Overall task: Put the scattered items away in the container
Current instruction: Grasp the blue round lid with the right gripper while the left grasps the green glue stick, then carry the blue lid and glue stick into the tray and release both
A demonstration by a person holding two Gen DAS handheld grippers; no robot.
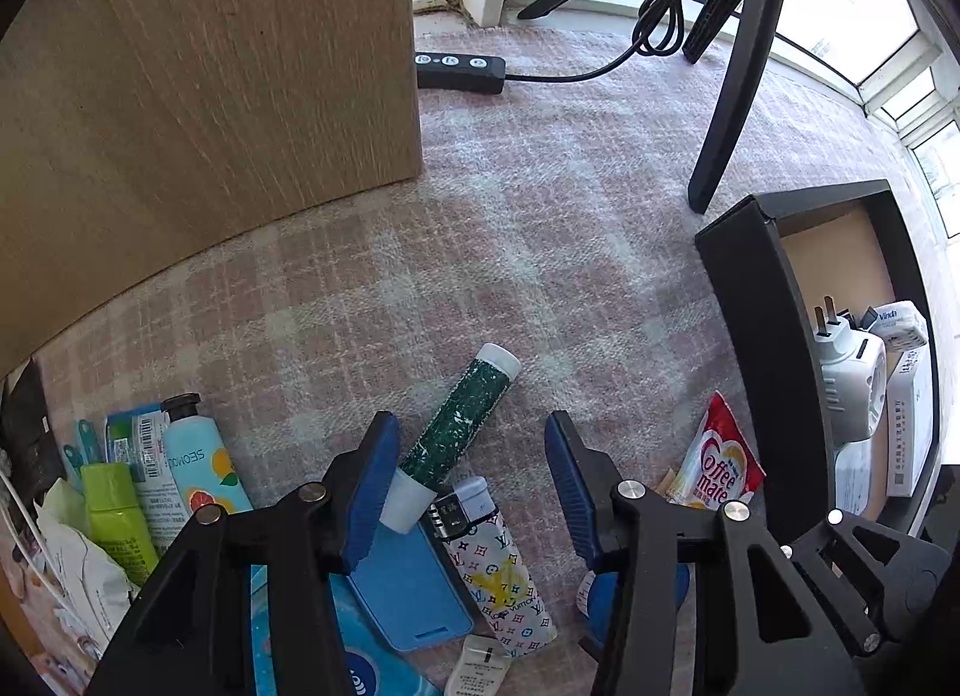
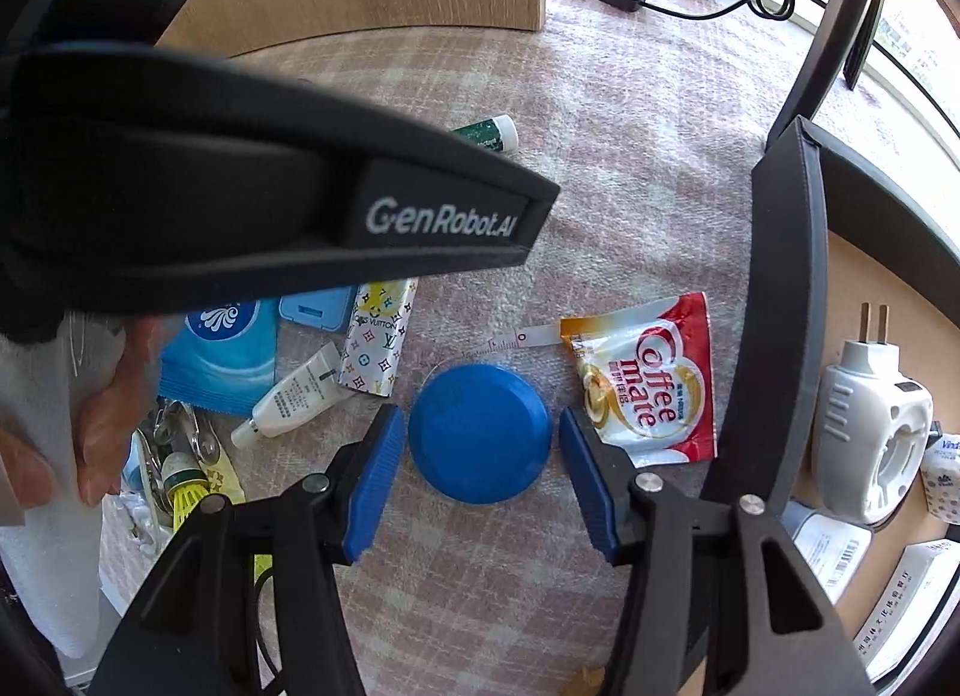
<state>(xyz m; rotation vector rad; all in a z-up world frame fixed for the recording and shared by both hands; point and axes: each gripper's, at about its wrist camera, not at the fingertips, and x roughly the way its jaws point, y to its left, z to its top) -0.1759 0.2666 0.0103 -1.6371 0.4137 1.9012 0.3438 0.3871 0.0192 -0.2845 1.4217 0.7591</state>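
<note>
Although a white plug adapter [image 2: 870, 438], a Vinda tissue pack [image 1: 900, 324] and a few white cartons already lie inside the black box [image 1: 762, 348] at the right, most of the clutter is still out on the checked cloth [image 1: 540, 228], so the tidying looks well short of half done. The left gripper [image 1: 474, 486] hangs with its jaws spread wide and holding nothing, above a green-and-white tube [image 1: 462, 432] that leans across a patterned lighter [image 1: 498, 570] and a light blue case [image 1: 408, 588]. To its left wait a hand cream tube [image 1: 204, 468], a lime green tube [image 1: 117, 510] and crumpled packets. The right gripper [image 2: 477, 468] is also spread, its blue pads either side of a round blue tape measure [image 2: 480, 432], near it but not visibly touching. Just beside that lies a Coffee mate sachet [image 2: 648, 384], close to the box wall, with a small white tube [image 2: 294, 396] and a blue tissue pack [image 2: 222, 360] further left. The tape measure seems the next thing to go in.
</note>
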